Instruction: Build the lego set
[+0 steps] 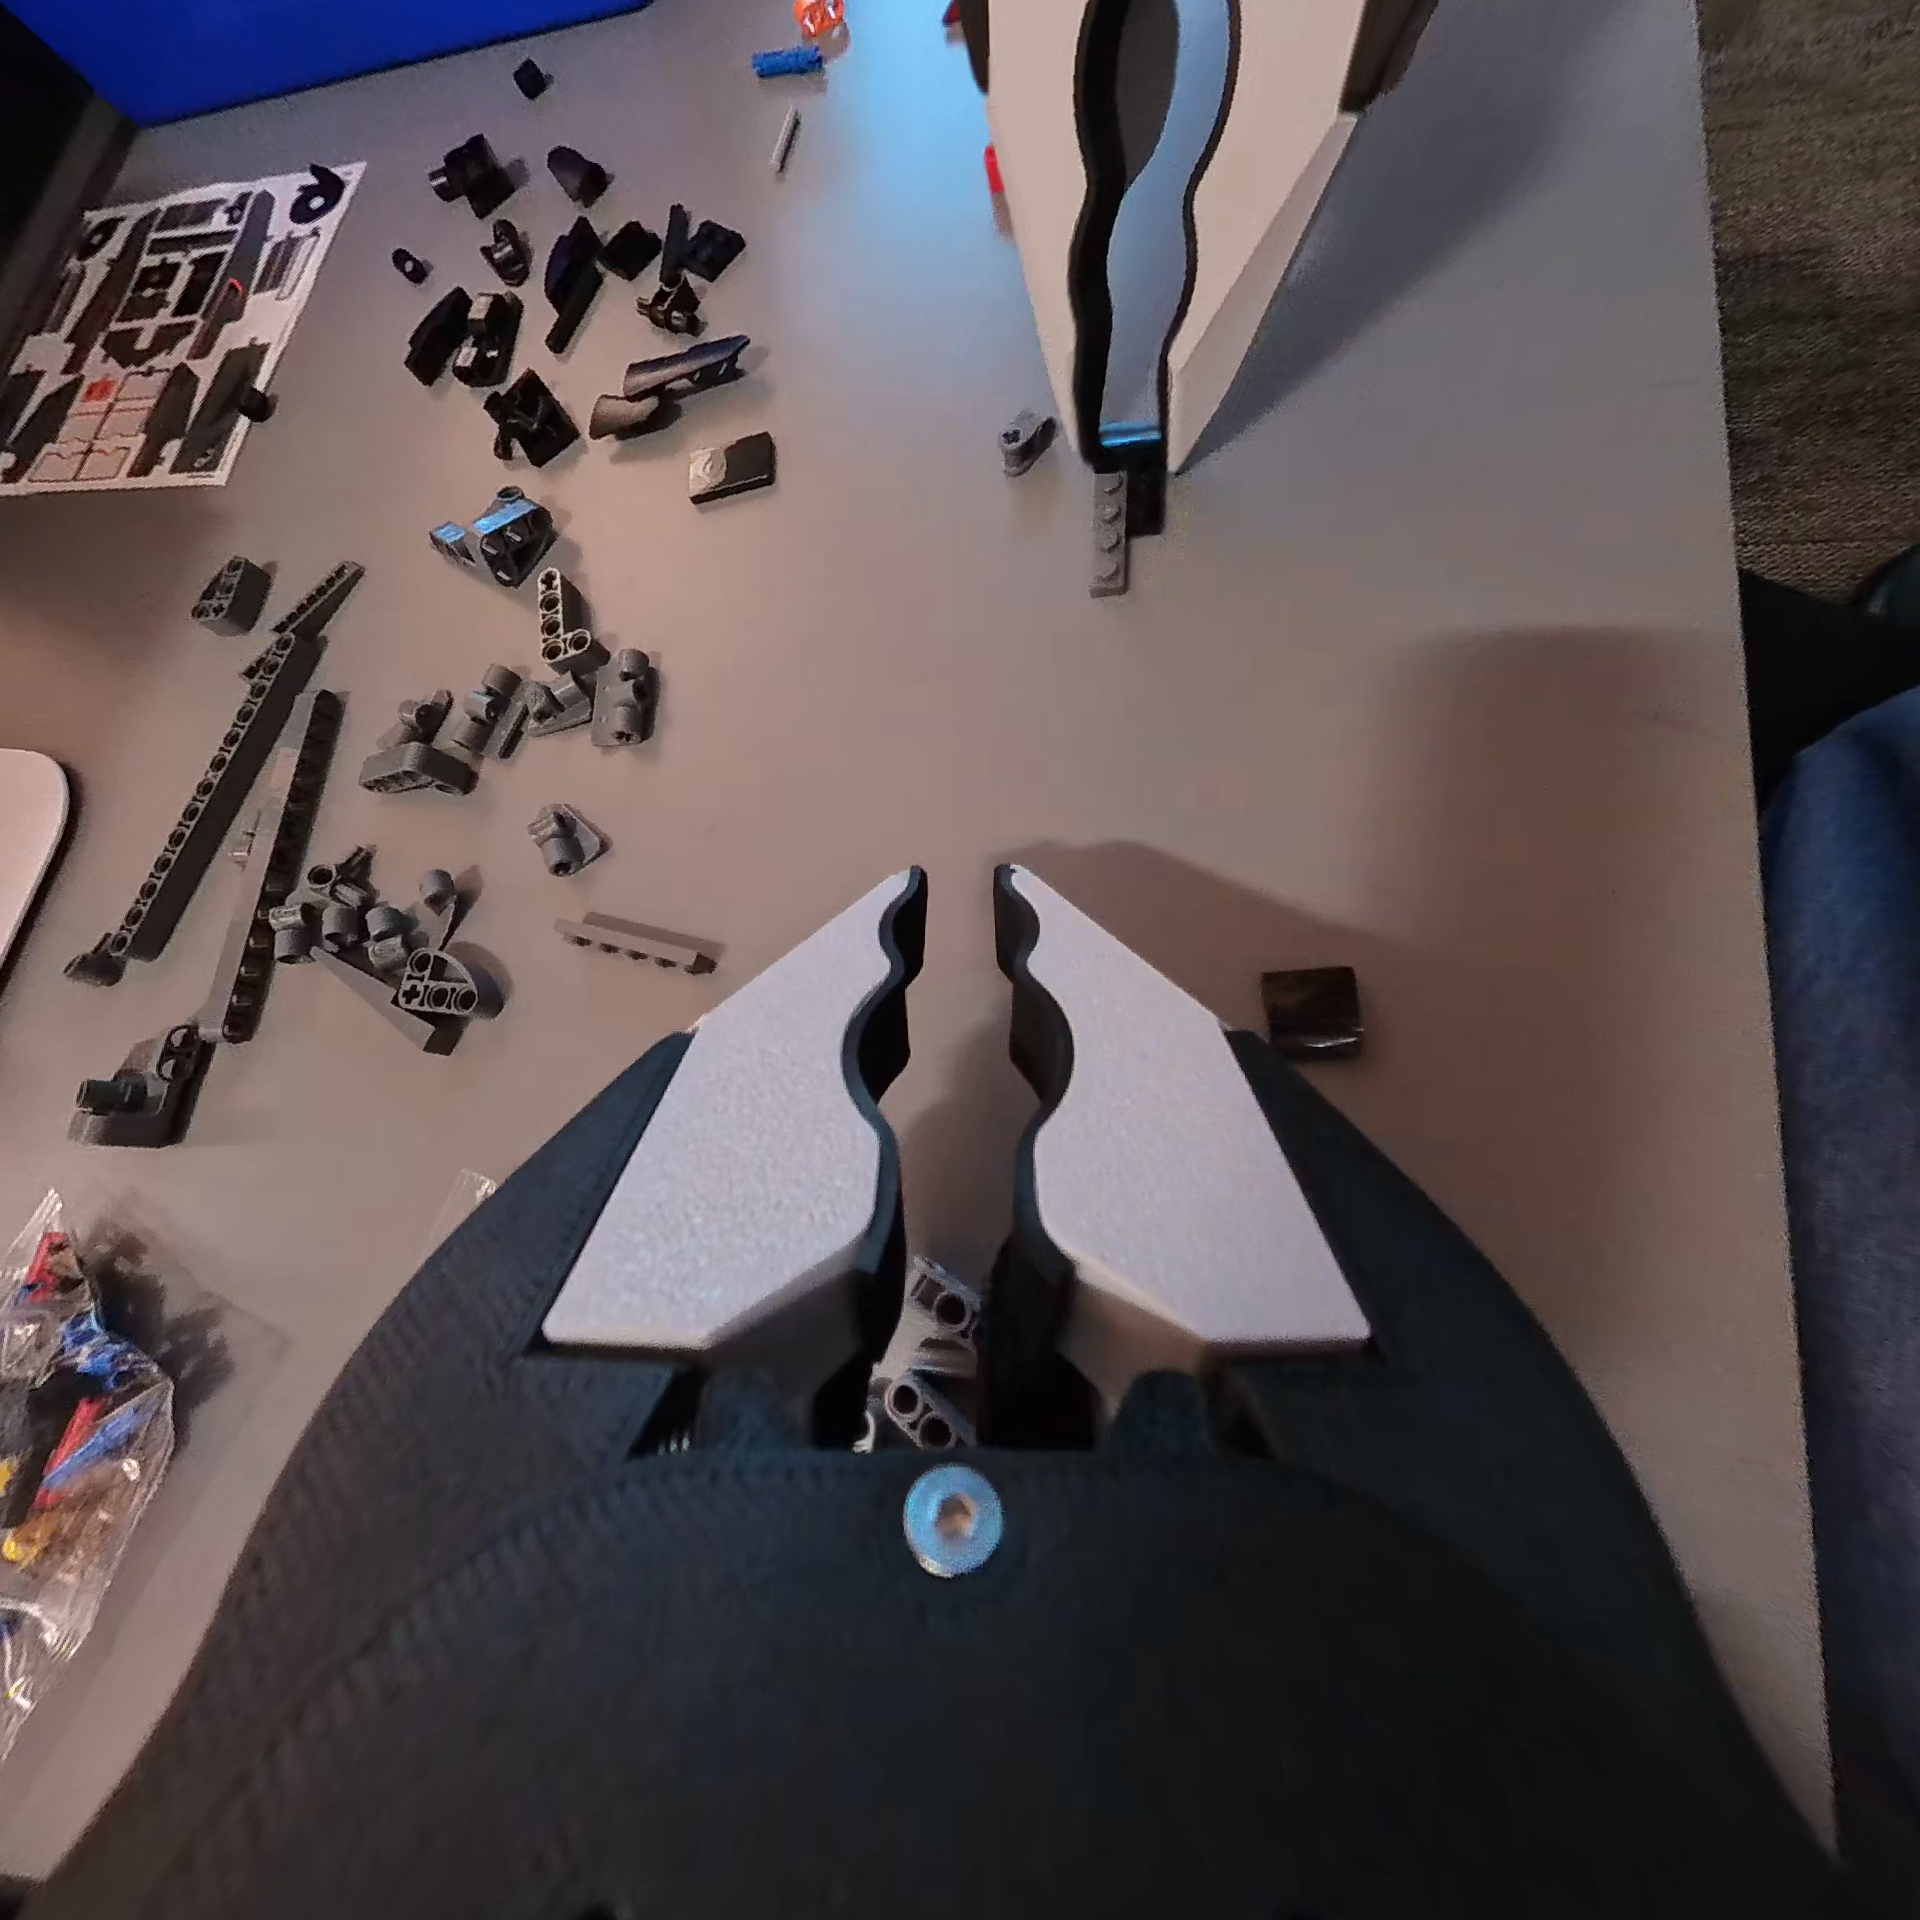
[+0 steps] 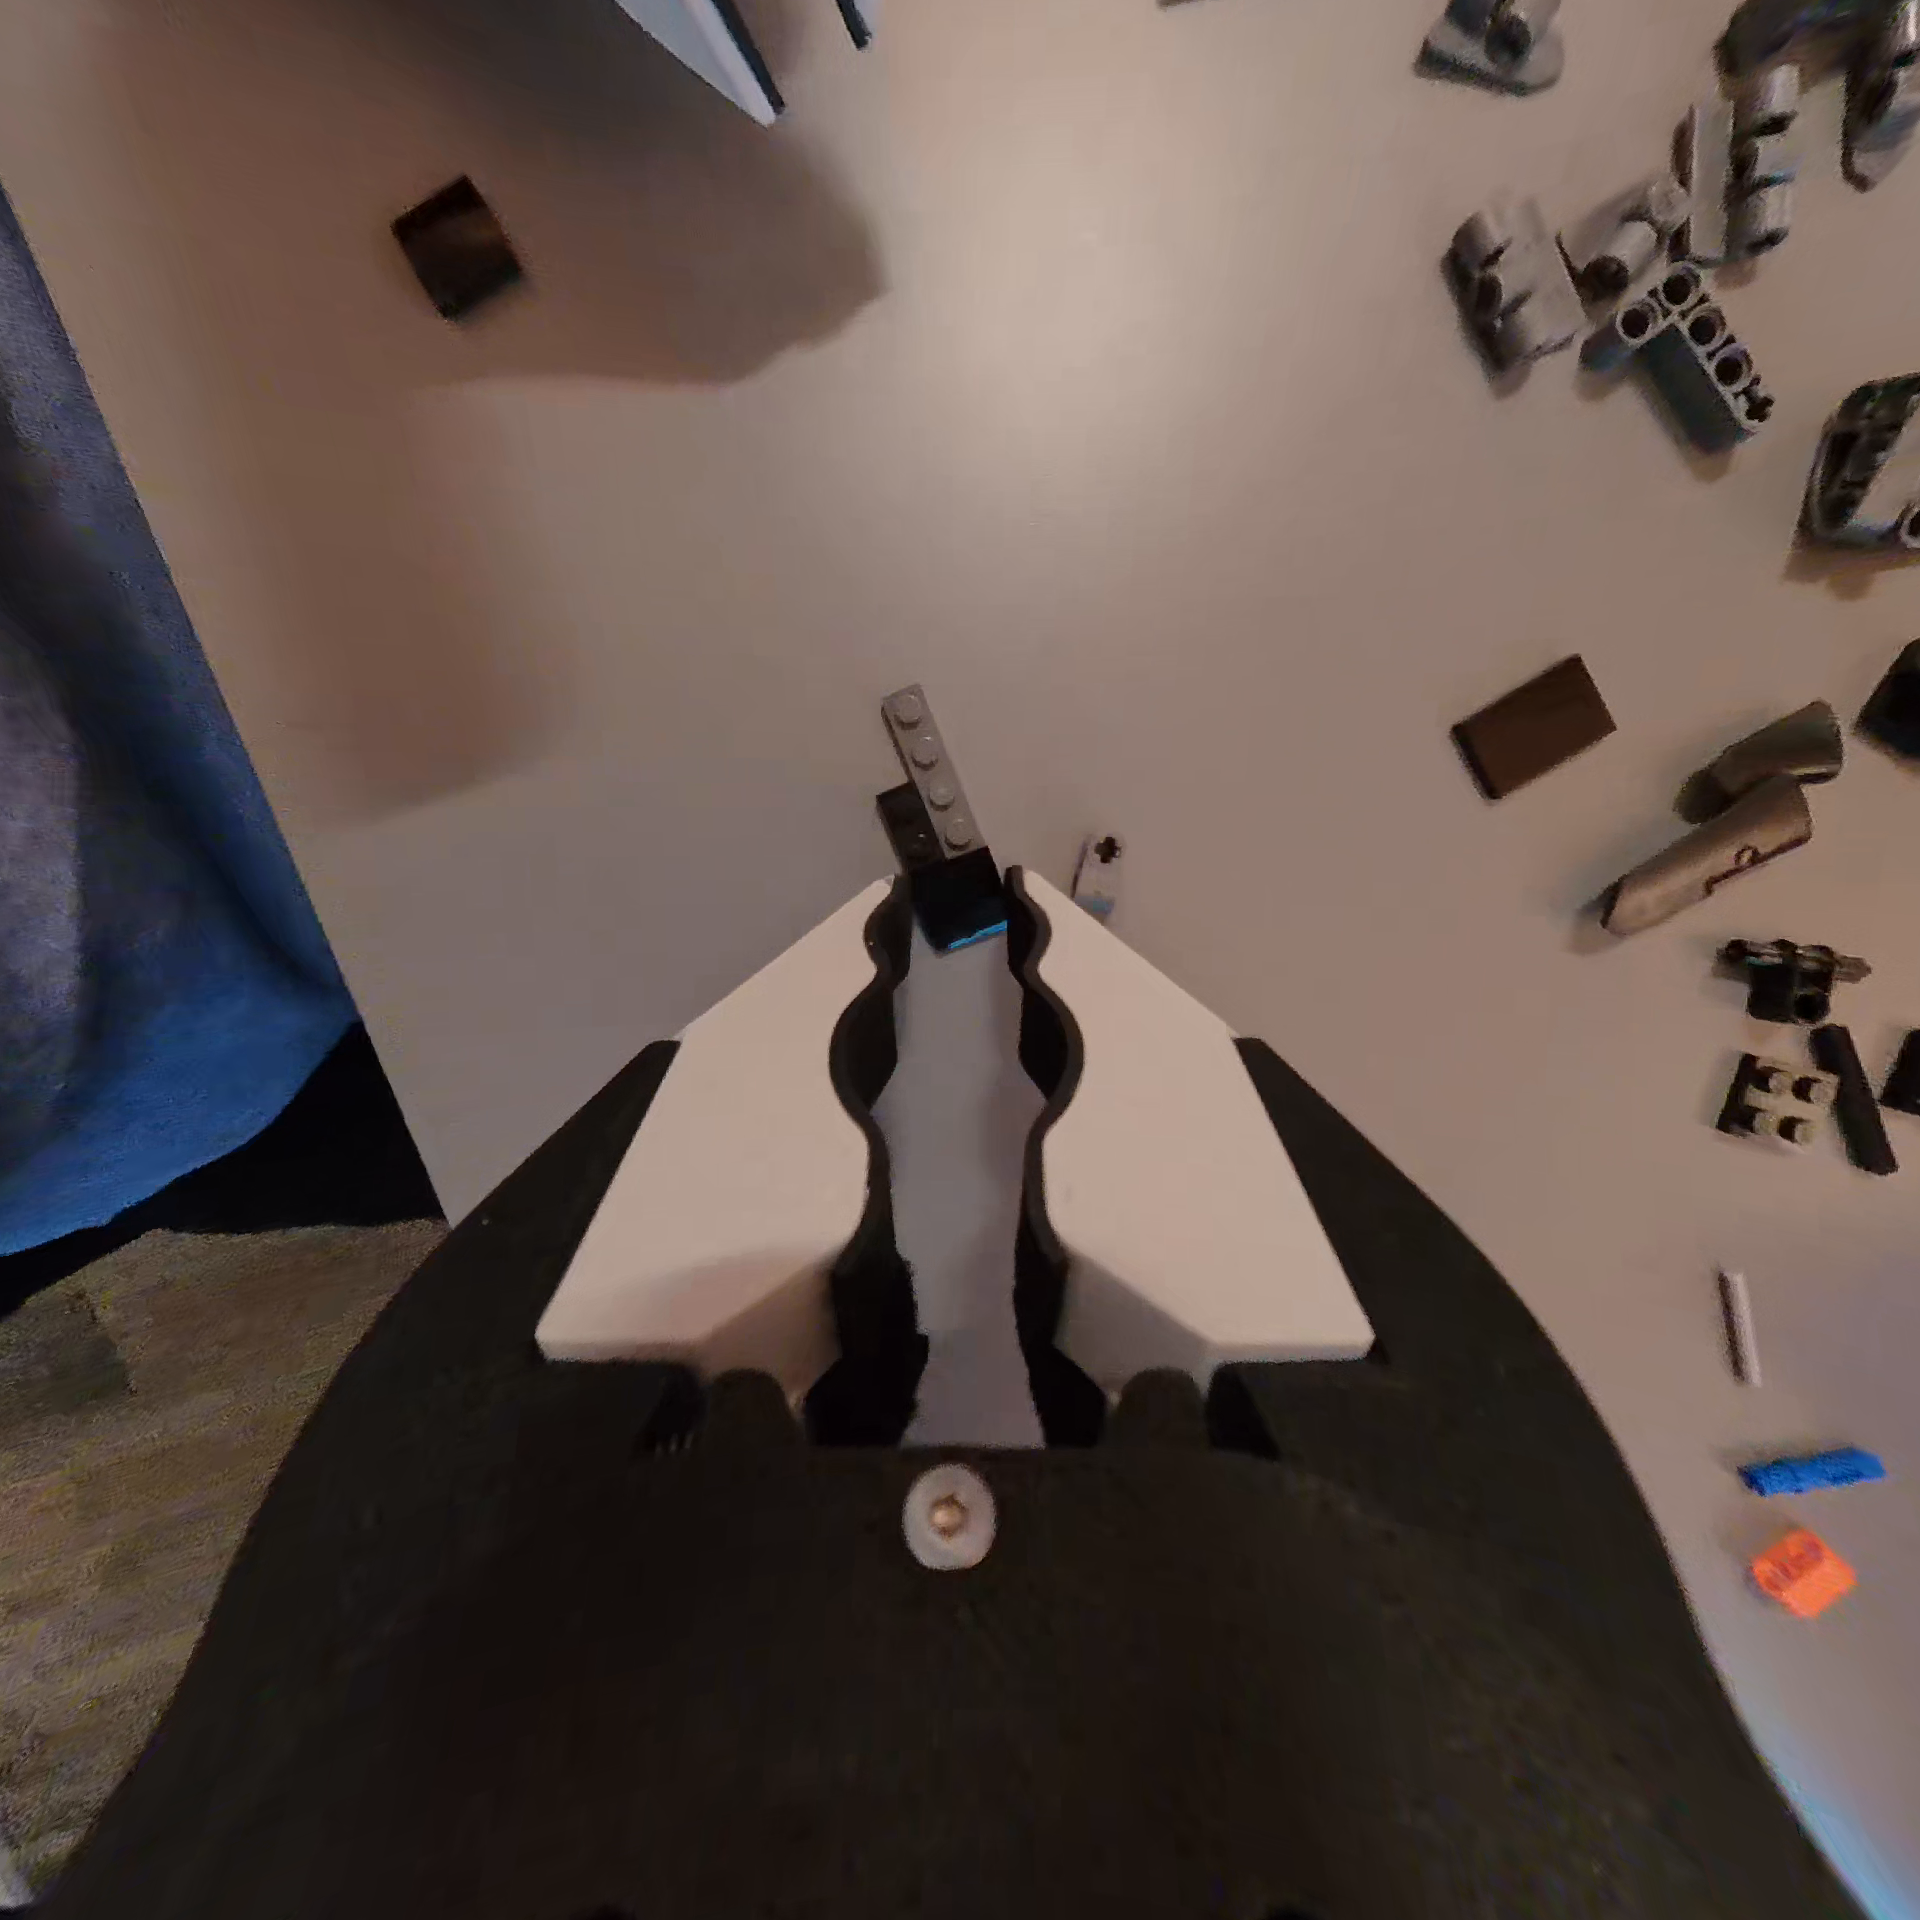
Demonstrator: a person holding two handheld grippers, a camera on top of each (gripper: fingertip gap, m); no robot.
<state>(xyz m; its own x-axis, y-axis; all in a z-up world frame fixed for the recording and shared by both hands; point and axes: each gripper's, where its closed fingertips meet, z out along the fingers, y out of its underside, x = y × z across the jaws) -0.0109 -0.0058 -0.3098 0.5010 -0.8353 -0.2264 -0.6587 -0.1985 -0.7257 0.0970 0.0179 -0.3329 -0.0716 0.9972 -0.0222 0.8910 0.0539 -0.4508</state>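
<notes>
My right gripper point(image 2: 951, 894) is shut on a small black piece point(image 2: 954, 902) joined to a grey studded plate point(image 2: 928, 764), which sticks out ahead of the tips just above the grey table point(image 2: 1143, 520). In the left wrist view the right gripper point(image 1: 1127, 442) comes down from the top with the grey plate point(image 1: 1114, 540) below it. My left gripper point(image 1: 961, 894) is open by a narrow gap and empty, hovering over bare table. A black square tile point(image 1: 1311, 1013) lies just to its right and also shows in the right wrist view point(image 2: 457, 247). A small grey connector point(image 1: 1023, 442) lies beside the right gripper.
Loose black parts point(image 1: 561, 301), grey parts point(image 1: 499, 717) and long beams point(image 1: 218, 800) cover the left of the table. A sticker sheet point(image 1: 156, 332) and a bag of parts point(image 1: 73, 1382) lie at the far left. A person's blue-clad leg point(image 1: 1849, 1039) is past the table's right edge.
</notes>
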